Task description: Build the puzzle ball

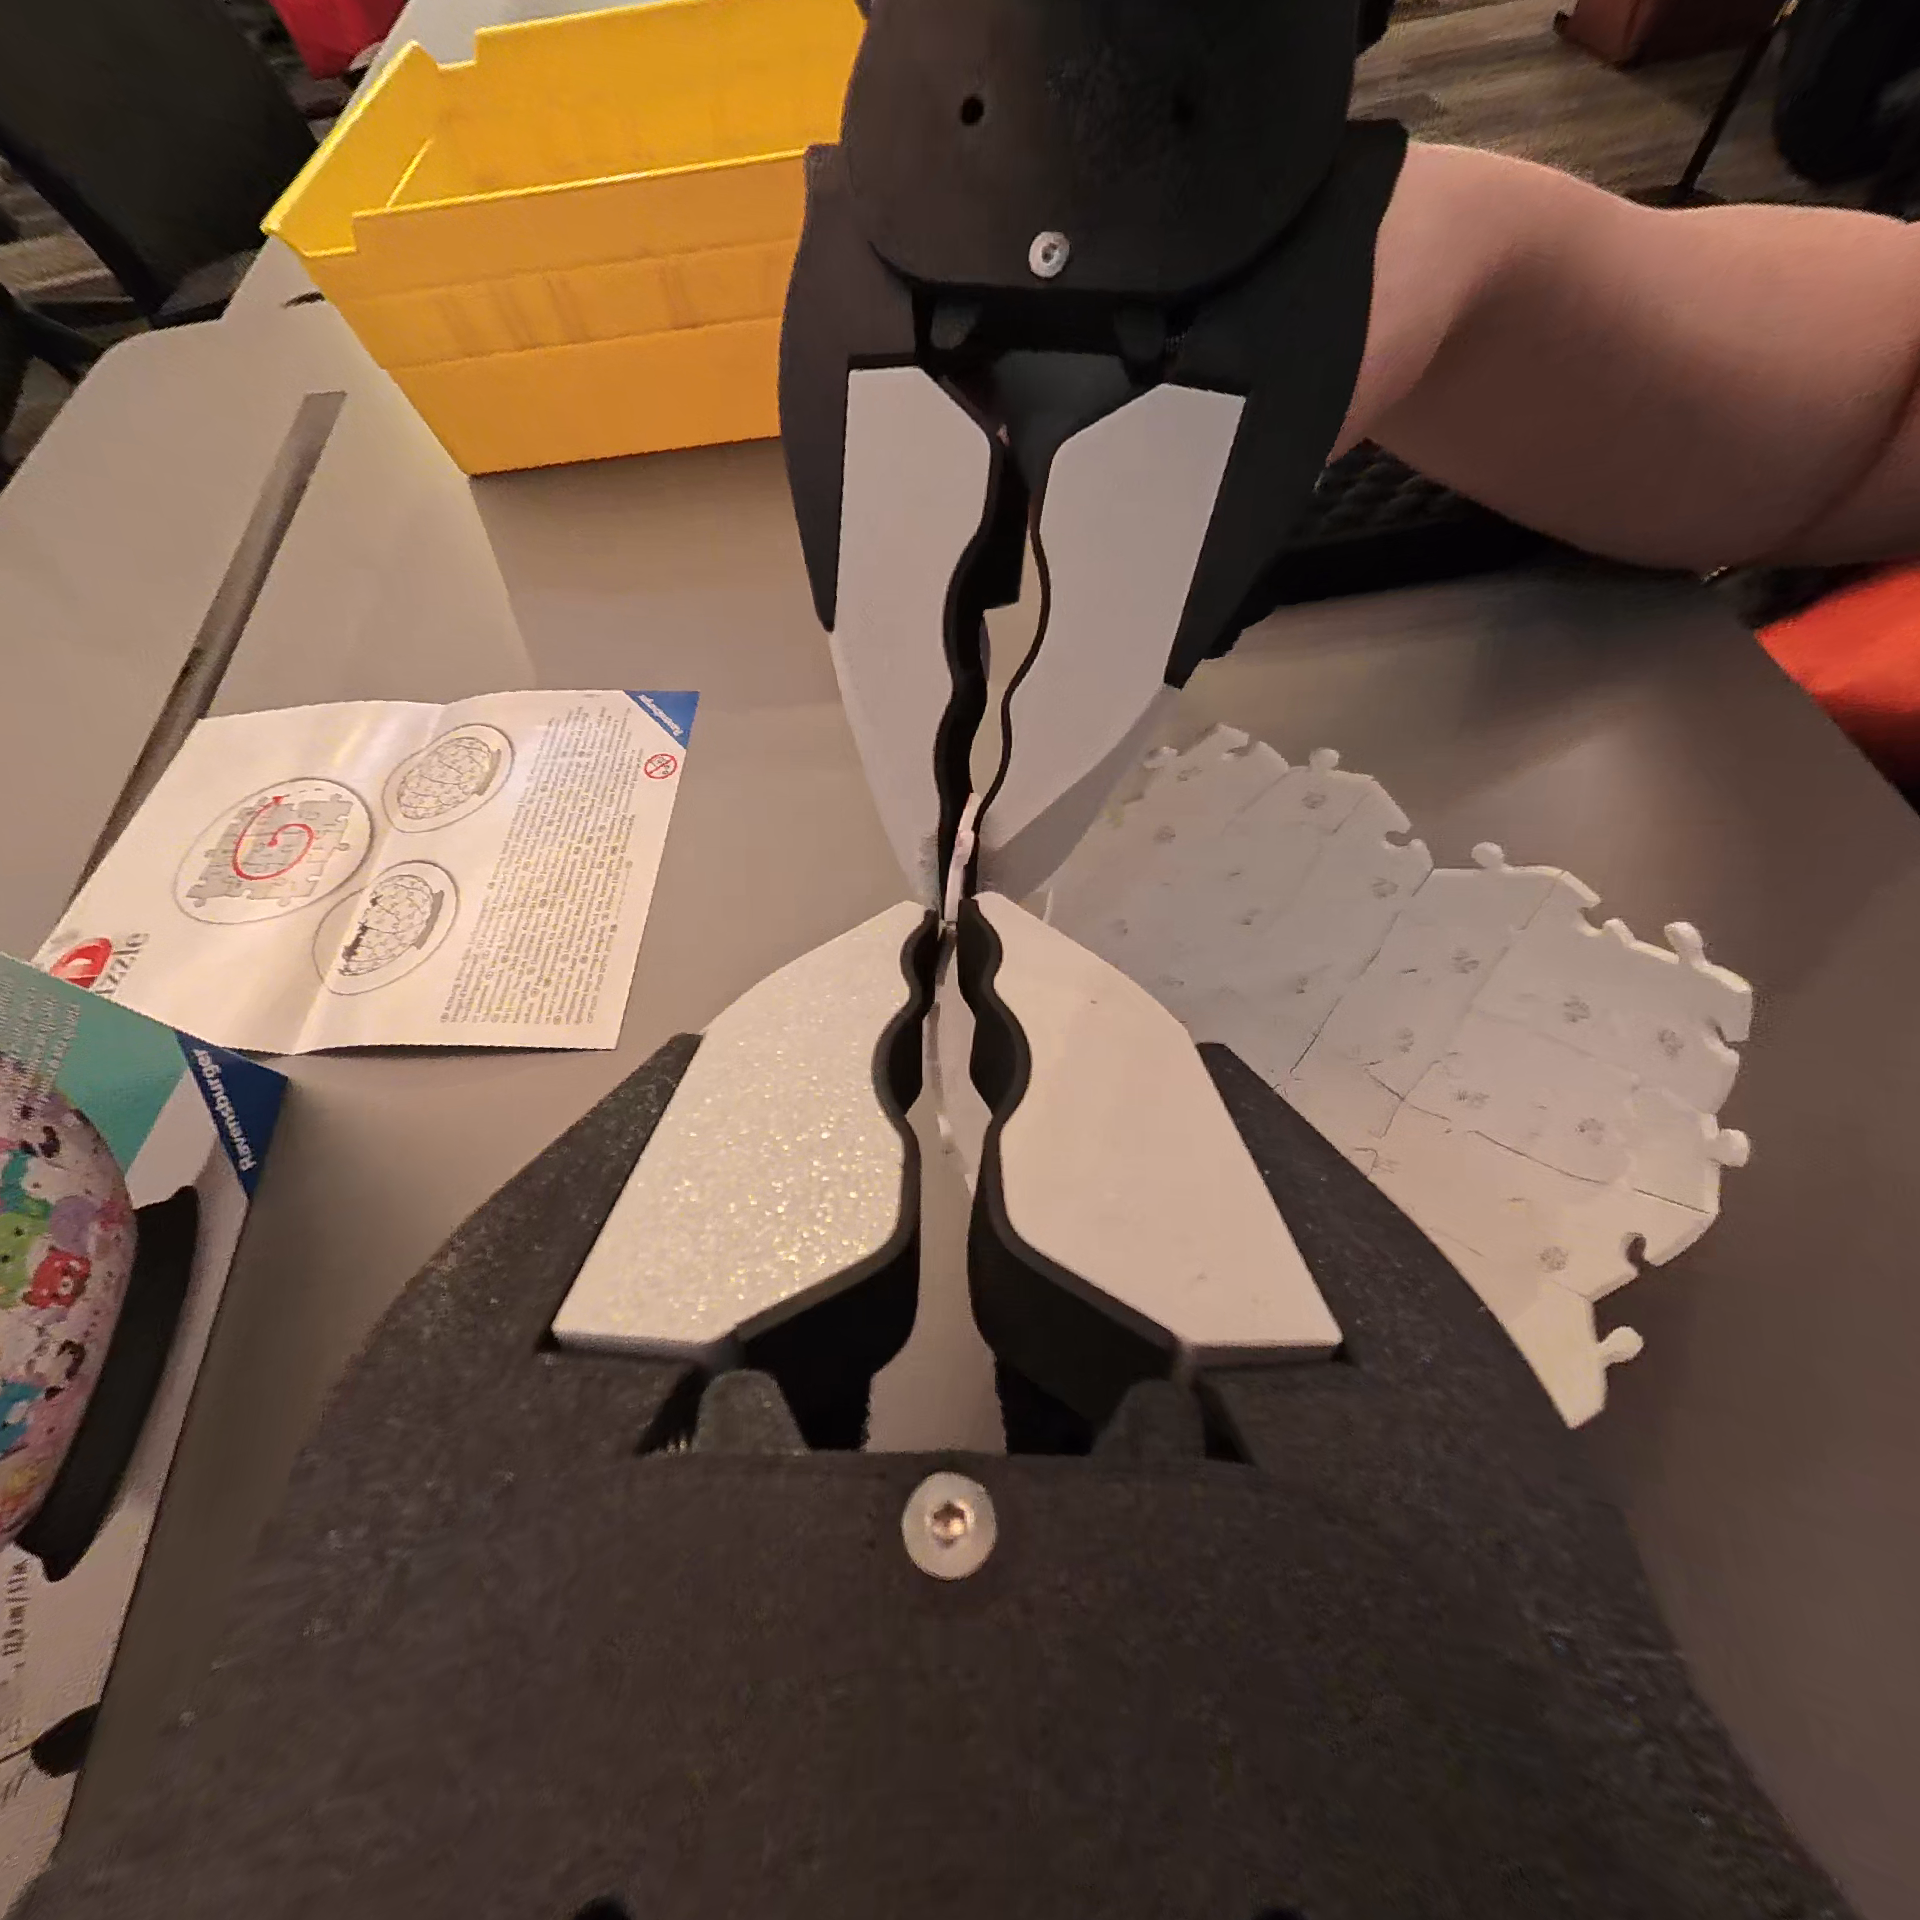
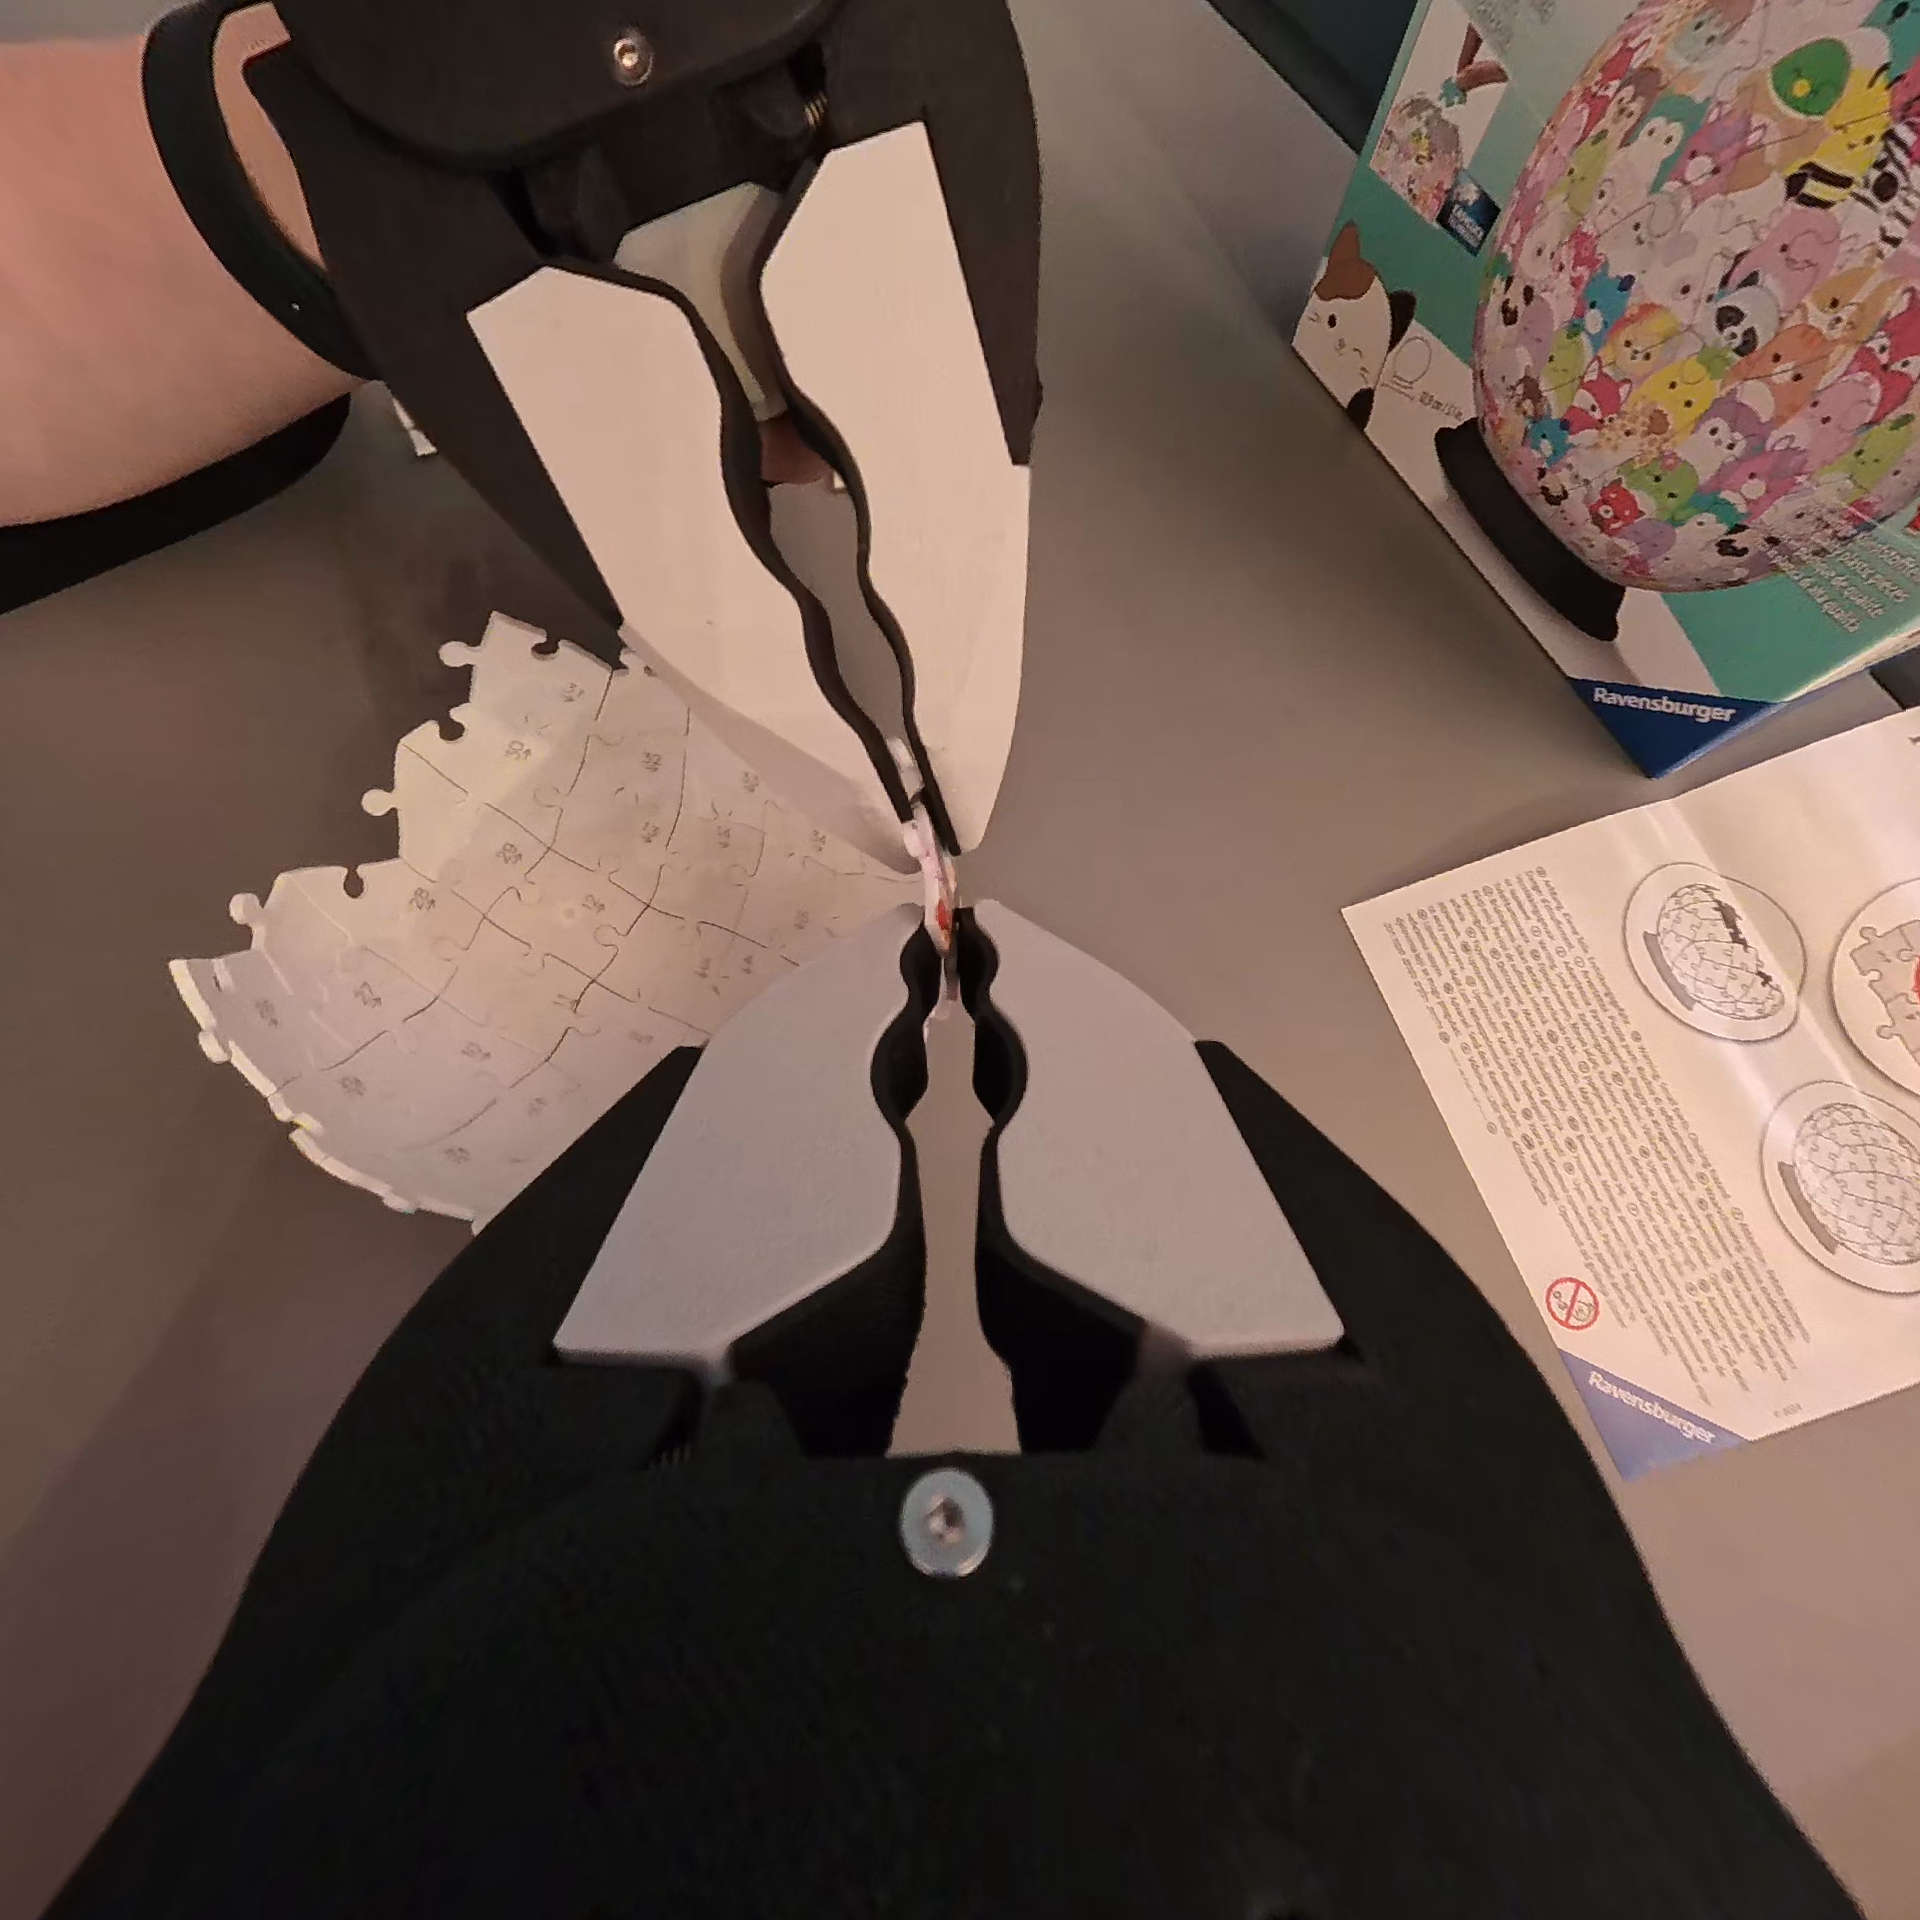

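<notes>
The yellow plastic bin (image 1: 582,281) stands at 11 o'clock in the left wrist view, near the far table edge; the part of its inside that shows holds nothing I can make out. The printed cardboard puzzle box (image 2: 1662,343), with a many-coloured ball pictured on it, stands at 2 o'clock in the right wrist view, and its contents cannot be seen.

The left gripper (image 1: 948,920) and the right gripper (image 2: 951,920) meet tip to tip above the grey tabletop (image 1: 623,582). Each has its 2 fingers drawn together on the rim of the curved white plastic shell of joined puzzle pieces (image 2: 499,935). The left one pinches a thin edge (image 1: 940,1049) that runs back between its pads, and the right one shows a sliver of coloured print (image 2: 940,925) at its tips. The shell fans out to 9 o'clock in the right wrist view, its numbered inner face up and its knobbed outer edge hanging free over the table.

The folded white instruction leaflet (image 1: 384,873) lies flat at 9 o'clock in the left wrist view, well apart from the shell. Bare table lies open between the leaflet and the grippers. A person's forearm (image 1: 1642,374) crosses at 2 o'clock behind the right gripper.
</notes>
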A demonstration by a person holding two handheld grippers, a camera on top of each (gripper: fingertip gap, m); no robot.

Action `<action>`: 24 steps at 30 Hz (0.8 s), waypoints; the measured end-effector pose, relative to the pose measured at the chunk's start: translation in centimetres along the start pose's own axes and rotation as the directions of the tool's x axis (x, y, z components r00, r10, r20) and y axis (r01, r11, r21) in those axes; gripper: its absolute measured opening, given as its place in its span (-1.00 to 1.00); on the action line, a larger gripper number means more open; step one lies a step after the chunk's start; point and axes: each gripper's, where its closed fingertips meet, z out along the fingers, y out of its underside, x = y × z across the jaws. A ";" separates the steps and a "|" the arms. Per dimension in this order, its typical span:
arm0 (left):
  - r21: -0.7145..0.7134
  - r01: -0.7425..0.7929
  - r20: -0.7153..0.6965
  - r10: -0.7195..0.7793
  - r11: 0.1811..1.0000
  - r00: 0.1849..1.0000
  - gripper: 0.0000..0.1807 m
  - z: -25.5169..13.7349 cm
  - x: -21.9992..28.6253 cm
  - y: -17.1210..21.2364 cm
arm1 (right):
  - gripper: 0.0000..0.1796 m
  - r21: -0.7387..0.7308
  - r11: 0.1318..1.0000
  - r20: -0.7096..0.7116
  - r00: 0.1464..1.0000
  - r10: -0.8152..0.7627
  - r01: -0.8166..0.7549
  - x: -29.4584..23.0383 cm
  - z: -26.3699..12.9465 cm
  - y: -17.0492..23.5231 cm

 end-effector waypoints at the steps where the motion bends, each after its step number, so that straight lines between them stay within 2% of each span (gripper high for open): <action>1: 0.000 -0.001 0.002 0.001 1.000 1.000 -0.97 0.0 0.0 0.0 | -0.95 0.006 1.000 0.001 1.000 -0.001 0.001 0.0 0.0 0.0; 14: 0.024 0.036 -0.019 -0.035 0.999 0.999 -0.96 -0.1 0.0 -0.2 | -0.95 0.019 1.000 -0.014 1.000 0.001 0.000 0.1 -0.1 -0.1; 18: 0.022 0.068 -0.030 -0.067 0.997 0.997 -0.88 -0.6 -0.1 -0.2 | -0.96 0.023 0.999 -0.052 0.998 0.026 -0.025 0.4 0.0 0.0; 24: 0.003 0.092 -0.030 -0.092 0.996 0.995 -0.97 -1.0 -0.6 0.5 | -0.96 0.025 1.000 -0.057 0.998 0.012 -0.011 0.5 0.1 0.0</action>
